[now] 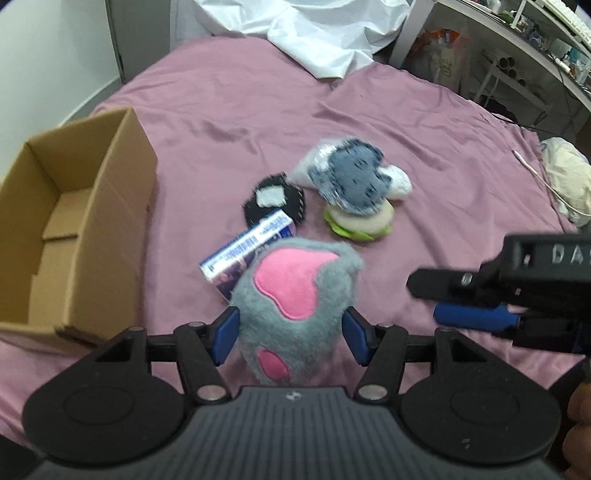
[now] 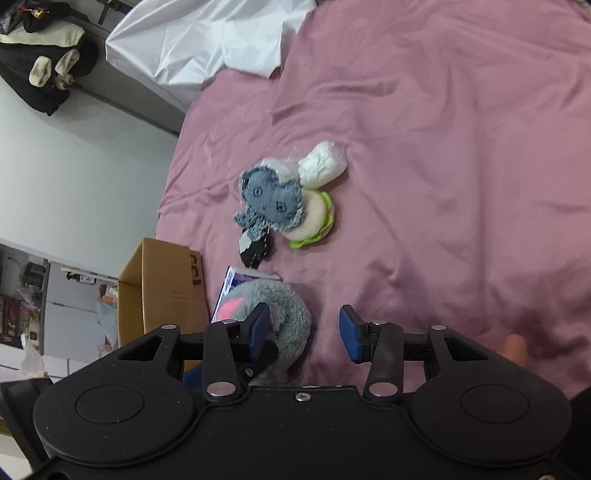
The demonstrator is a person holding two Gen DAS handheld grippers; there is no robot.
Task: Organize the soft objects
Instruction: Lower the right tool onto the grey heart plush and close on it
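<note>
A grey plush paw with pink pads [image 1: 291, 302] sits between the blue pads of my left gripper [image 1: 291, 332], which is shut on it just above the pink bedsheet. It also shows in the right wrist view [image 2: 284, 314]. My right gripper [image 2: 304, 332] is open and empty, just right of the paw; it appears in the left wrist view [image 1: 476, 302]. Behind lie a blue box [image 1: 247, 254], a black patch [image 1: 275, 199], a denim bear patch [image 1: 354, 177], a burger plush [image 1: 358, 221] and a white pouch [image 1: 399, 181].
An open, empty cardboard box [image 1: 74, 229] stands on the bed at the left. A white sheet [image 1: 325, 33] lies at the far end. A cream cloth [image 1: 569, 177] and a cable lie at the right edge. Shelving stands beyond the bed.
</note>
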